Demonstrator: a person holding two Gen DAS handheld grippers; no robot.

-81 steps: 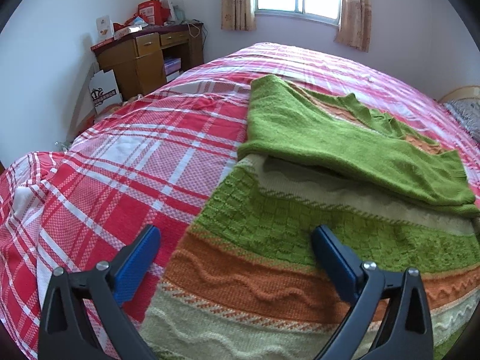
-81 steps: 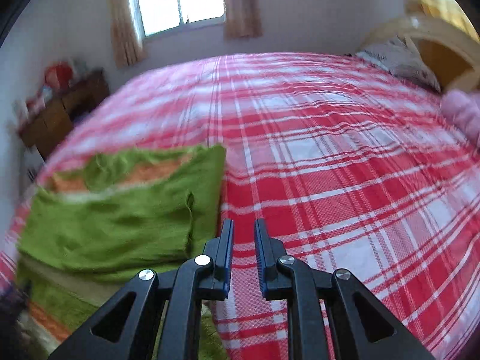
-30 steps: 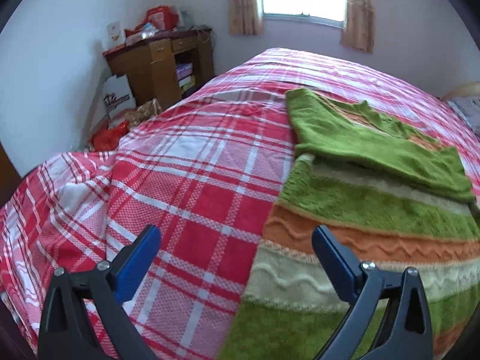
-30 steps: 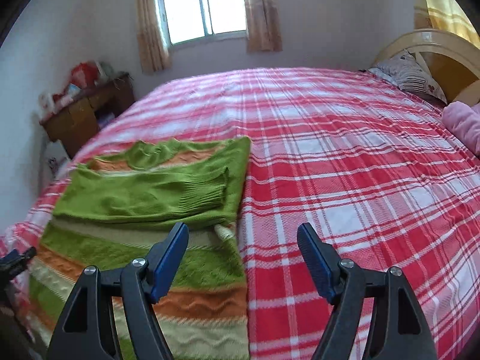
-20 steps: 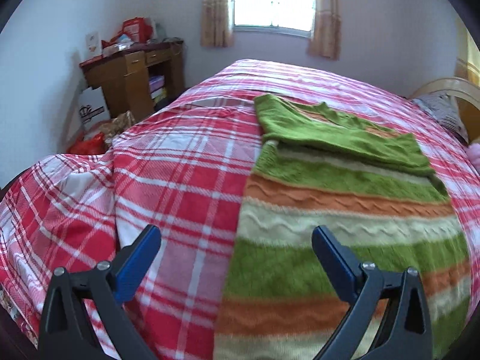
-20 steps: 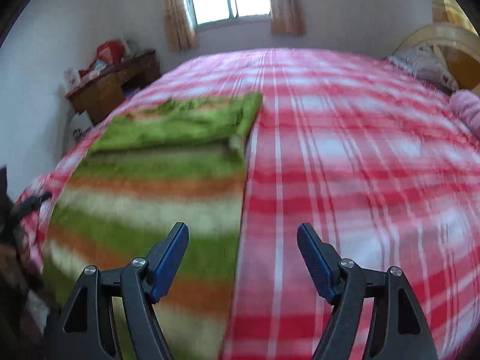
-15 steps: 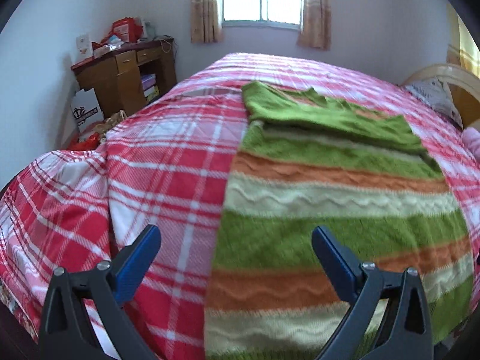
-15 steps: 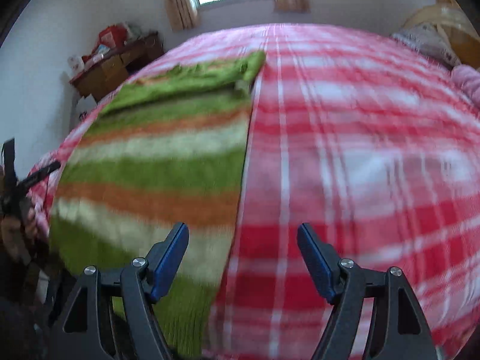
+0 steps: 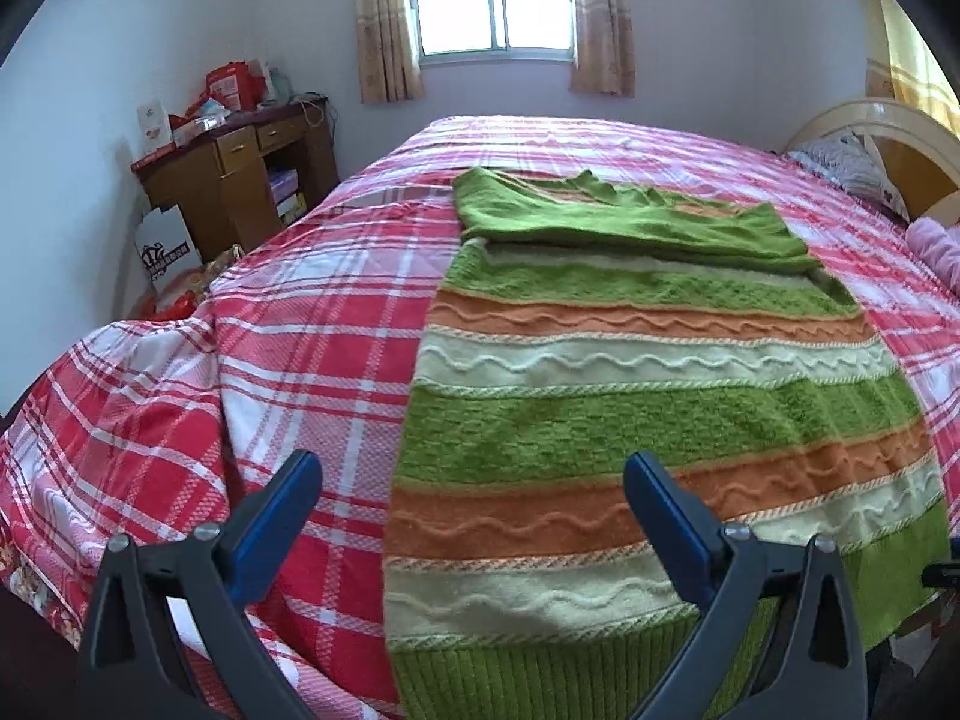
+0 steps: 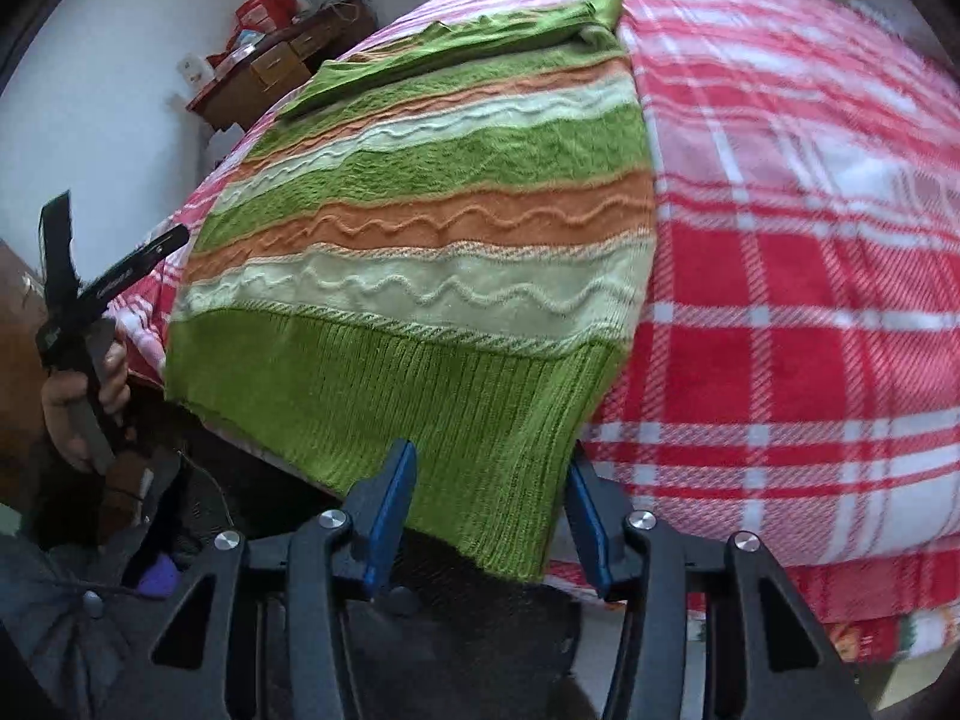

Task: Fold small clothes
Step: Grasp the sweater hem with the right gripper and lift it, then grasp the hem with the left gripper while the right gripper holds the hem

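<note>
Striped knit sweater (image 9: pixel 648 420): lay flat on the red plaid bedspread (image 9: pixel 312 324), green, orange and cream bands, sleeves folded across the upper body, ribbed green hem (image 10: pixel 420 408) draped over the near bed edge.

Left gripper (image 9: pixel 474 516): held above the near bed edge, blue pads (image 9: pixel 273 516) spread wide apart, nothing between them; one pad over plaid, the other over the sweater's lower bands.

Right gripper (image 10: pixel 489 516): positioned at the hem's right corner, pads (image 10: pixel 390 510) parted, the corner hanging between them; contact not discernible.

Also noted: wooden desk (image 9: pixel 240 180) by the wall, curtained window (image 9: pixel 492 0), headboard (image 9: pixel 900 144).
</note>
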